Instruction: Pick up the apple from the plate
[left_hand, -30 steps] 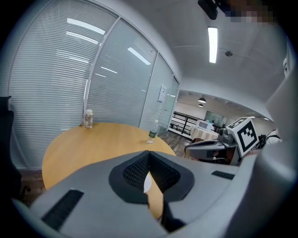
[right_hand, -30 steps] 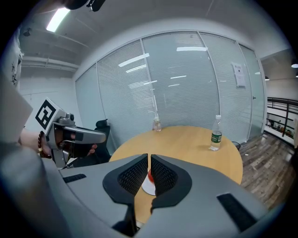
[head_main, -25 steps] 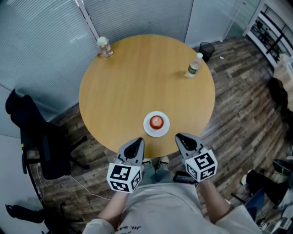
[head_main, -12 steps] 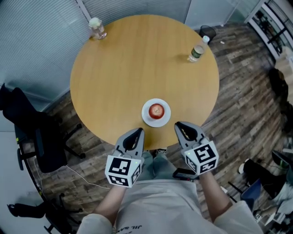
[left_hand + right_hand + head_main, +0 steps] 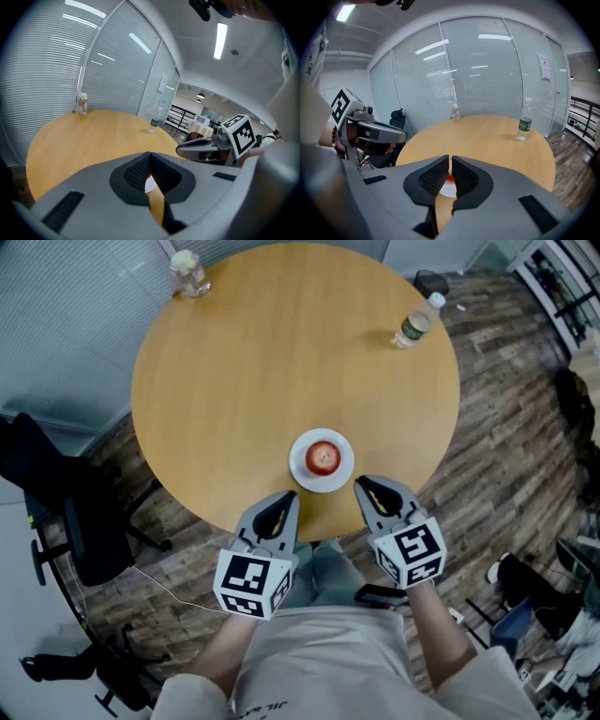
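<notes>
A red apple [image 5: 322, 457] sits on a small white plate [image 5: 302, 471] near the front edge of a round wooden table [image 5: 244, 381]. Both grippers hover at that edge, on either side of the plate and apart from it. My left gripper [image 5: 286, 498] is shut with nothing in it, its pads [image 5: 140, 171] meeting in a line. My right gripper [image 5: 362, 485] is also shut and empty. In the right gripper view a sliver of the apple [image 5: 449, 177] and the plate [image 5: 447, 191] shows past the closed pads [image 5: 433, 176].
A water bottle [image 5: 413, 325] stands at the table's far right and a small glass jar [image 5: 188, 274] at the far left. A black office chair [image 5: 66, 512] is left of the table. Glass walls with blinds lie behind; wooden floor surrounds the table.
Both grippers have sunk and drawn closer to the plate; their tips now overlap the table's front edge. The jaws stay shut.
</notes>
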Demonstrator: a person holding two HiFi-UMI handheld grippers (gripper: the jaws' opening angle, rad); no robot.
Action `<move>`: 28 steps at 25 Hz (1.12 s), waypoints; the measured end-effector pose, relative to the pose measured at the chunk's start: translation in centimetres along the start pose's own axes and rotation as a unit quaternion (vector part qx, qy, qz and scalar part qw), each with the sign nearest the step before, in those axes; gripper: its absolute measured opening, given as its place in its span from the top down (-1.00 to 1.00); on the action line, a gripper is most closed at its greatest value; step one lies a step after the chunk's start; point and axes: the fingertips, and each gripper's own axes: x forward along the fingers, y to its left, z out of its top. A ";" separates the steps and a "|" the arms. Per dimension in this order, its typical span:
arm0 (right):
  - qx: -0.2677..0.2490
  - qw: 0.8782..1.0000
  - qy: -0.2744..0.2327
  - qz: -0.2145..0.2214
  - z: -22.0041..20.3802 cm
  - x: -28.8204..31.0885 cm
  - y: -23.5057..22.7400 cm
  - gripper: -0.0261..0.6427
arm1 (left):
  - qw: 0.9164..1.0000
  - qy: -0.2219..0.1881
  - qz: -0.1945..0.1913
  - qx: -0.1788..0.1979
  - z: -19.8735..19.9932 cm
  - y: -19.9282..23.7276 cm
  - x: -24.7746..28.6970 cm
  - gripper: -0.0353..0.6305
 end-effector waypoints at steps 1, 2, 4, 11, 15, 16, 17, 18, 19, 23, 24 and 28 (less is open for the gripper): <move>0.000 1.000 0.002 0.000 -0.1 0.3 -0.1 0.80 | 1.000 0.002 0.000 0.000 -0.1 0.2 0.2 0.88; 0.000 1.000 0.004 0.001 -0.2 0.7 -0.2 0.80 | 1.000 0.005 -0.001 -0.001 -0.2 0.4 0.4 0.88; 0.004 1.000 0.010 0.004 -0.6 1.2 -0.3 0.80 | 1.000 0.010 -0.001 -0.002 -0.5 0.6 0.8 0.88; 0.003 1.000 0.028 0.002 -1.5 3.3 -0.9 0.82 | 1.000 0.020 -0.003 -0.009 -1.0 1.2 2.0 0.88; -0.007 0.999 0.045 0.017 -2.6 4.6 -0.7 0.80 | 1.000 0.025 -0.002 -0.014 -1.4 1.8 2.4 0.88; -0.006 0.999 0.049 0.021 -2.9 4.9 -0.6 0.79 | 1.000 0.026 -0.002 -0.014 -1.6 1.9 2.5 0.88; -0.007 0.998 0.053 0.023 -3.1 5.2 -0.5 0.76 | 0.999 0.028 -0.001 -0.015 -1.7 2.0 2.6 0.88; -0.009 0.998 0.056 0.023 -3.4 5.4 -0.5 0.66 | 0.999 0.029 -0.001 -0.016 -1.8 2.1 2.7 0.88; -0.011 0.998 0.059 0.023 -3.6 5.6 -0.5 0.50 | 0.999 0.030 0.000 -0.018 -1.9 2.2 2.8 0.88; -0.019 0.997 0.065 0.022 -3.9 6.6 -0.6 0.26 | 0.999 0.034 0.002 -0.024 -2.2 2.6 3.2 0.88; -0.018 0.997 0.068 0.024 -4.0 6.8 -0.6 0.23 | 0.999 0.036 0.003 -0.025 -2.3 2.7 3.3 0.88; -0.018 0.996 0.078 0.032 -4.5 7.7 -0.3 0.09 | 0.999 0.043 0.005 -0.033 -3.0 3.1 3.4 0.88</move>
